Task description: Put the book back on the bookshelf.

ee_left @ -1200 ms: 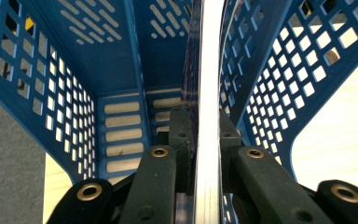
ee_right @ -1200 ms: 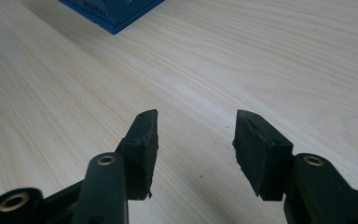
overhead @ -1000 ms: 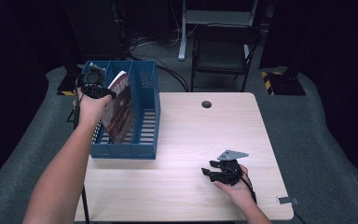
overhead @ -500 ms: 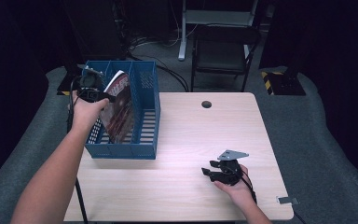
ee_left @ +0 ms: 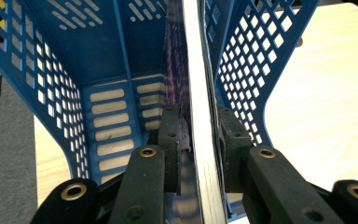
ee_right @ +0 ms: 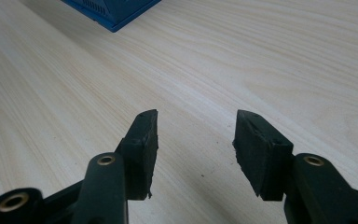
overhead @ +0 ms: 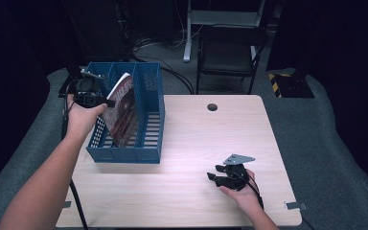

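— Where's the magazine (overhead: 121, 111)?

— Clamped in my left hand-held gripper (ee_left: 200, 140), tilted inside the blue file basket (overhead: 148, 139). I should lower it straight between dividers; right hand-held gripper (ee_right: 193, 140) rests wide on the desk (overhead: 196, 143).

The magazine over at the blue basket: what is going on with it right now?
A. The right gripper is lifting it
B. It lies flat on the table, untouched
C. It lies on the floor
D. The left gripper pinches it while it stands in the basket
D: the left gripper has its jaws closed on the edge of the magazine, which stands tilted inside the blue basket, while the right gripper rests open on the table.
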Available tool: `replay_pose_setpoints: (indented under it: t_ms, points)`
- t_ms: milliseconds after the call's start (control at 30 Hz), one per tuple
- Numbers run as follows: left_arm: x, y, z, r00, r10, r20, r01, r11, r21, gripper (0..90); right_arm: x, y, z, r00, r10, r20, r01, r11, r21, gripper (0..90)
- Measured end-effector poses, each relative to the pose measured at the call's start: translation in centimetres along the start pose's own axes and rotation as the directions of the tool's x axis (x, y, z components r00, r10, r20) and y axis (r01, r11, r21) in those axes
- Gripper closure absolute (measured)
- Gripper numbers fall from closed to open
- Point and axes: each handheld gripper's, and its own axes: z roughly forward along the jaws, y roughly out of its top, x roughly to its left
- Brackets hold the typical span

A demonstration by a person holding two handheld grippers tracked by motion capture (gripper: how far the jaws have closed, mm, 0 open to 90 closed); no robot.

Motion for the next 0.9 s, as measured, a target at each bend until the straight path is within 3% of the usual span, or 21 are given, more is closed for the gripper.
replay_pose_setpoints:
  t_ms: [333,667,900]
  points:
    - [0.33,-0.37,-0.1,0.9999,-0.015,0.006,0.015,0.9995,0.026,78.0,-0.02,0.0,-0.03,1.0,0.001,0.002,-0.001,1.0,0.003,49.2]
    - [0.24,-0.45,-0.01,0.9999,0.002,-0.013,-0.001,0.9995,0.032,82.2,0.02,-0.01,0.02,1.0,0.001,0.0,-0.001,1.0,0.002,49.2]
    - [0.15,-0.4,0.0,0.9996,-0.011,-0.026,0.012,0.9993,0.034,83.3,-0.02,-0.02,0.0,1.0,-0.004,-0.002,0.004,1.0,0.003,49.2]
